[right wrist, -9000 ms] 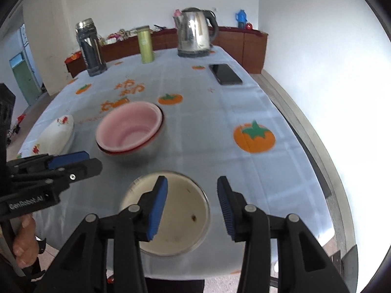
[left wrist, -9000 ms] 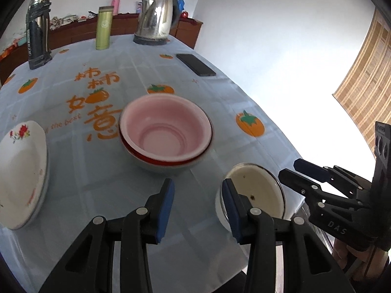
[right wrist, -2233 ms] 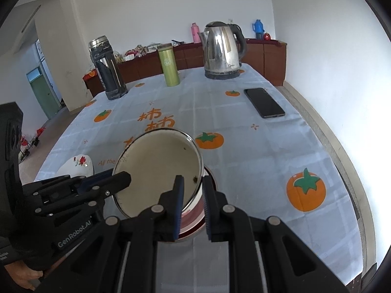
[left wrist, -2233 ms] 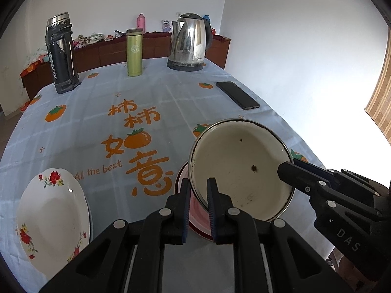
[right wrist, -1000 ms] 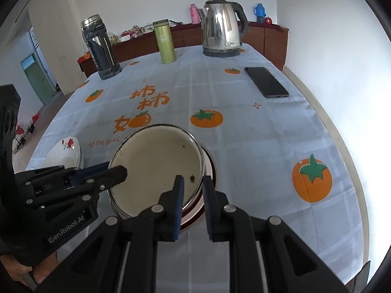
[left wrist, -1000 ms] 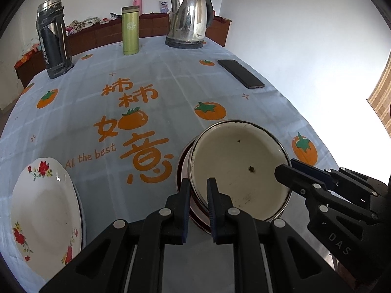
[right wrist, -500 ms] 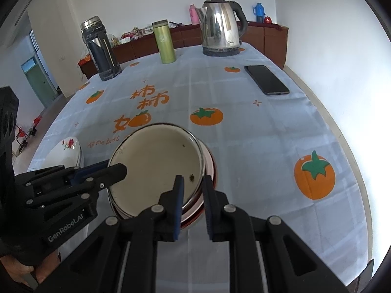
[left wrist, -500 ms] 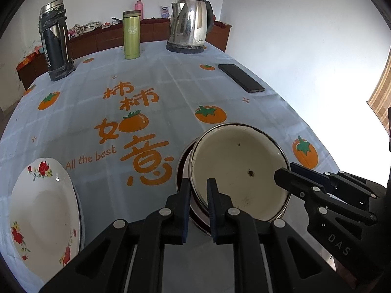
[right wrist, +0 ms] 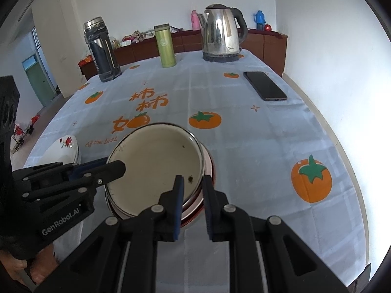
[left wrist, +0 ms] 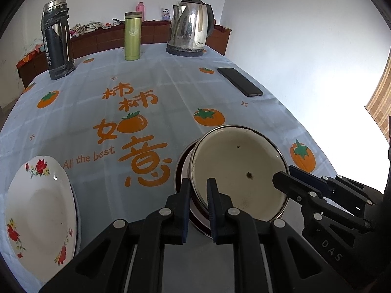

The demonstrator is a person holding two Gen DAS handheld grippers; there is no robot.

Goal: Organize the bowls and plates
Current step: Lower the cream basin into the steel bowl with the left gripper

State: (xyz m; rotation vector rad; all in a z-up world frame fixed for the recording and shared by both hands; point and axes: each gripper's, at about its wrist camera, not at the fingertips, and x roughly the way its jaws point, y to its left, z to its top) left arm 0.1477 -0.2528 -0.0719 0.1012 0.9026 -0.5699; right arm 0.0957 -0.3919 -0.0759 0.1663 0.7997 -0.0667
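Observation:
A cream enamel bowl [left wrist: 239, 168] [right wrist: 156, 166] with a thin metal rim sits nested in the pink and red bowls [left wrist: 182, 171] [right wrist: 207, 178] on the tablecloth. My left gripper [left wrist: 198, 185] is shut on the bowl's near-left rim. My right gripper [right wrist: 191, 183] is shut on its opposite rim, and its black fingers [left wrist: 288, 183] show at the right of the left wrist view. A white plate with red flowers [left wrist: 36, 210] [right wrist: 66, 151] lies on another plate at the left edge of the table.
A steel kettle [left wrist: 190, 31], a green flask [left wrist: 133, 36] and a dark thermos [left wrist: 56, 39] stand at the far end. A black phone [left wrist: 239, 81] lies far right. The table edge [right wrist: 342, 146] drops off on the right. A wooden sideboard runs behind the table.
Since nine seconds ago both grippers closed on the cream bowl and carried it over onto the pink bowls. Over the last second the bowl has stayed put in the stack.

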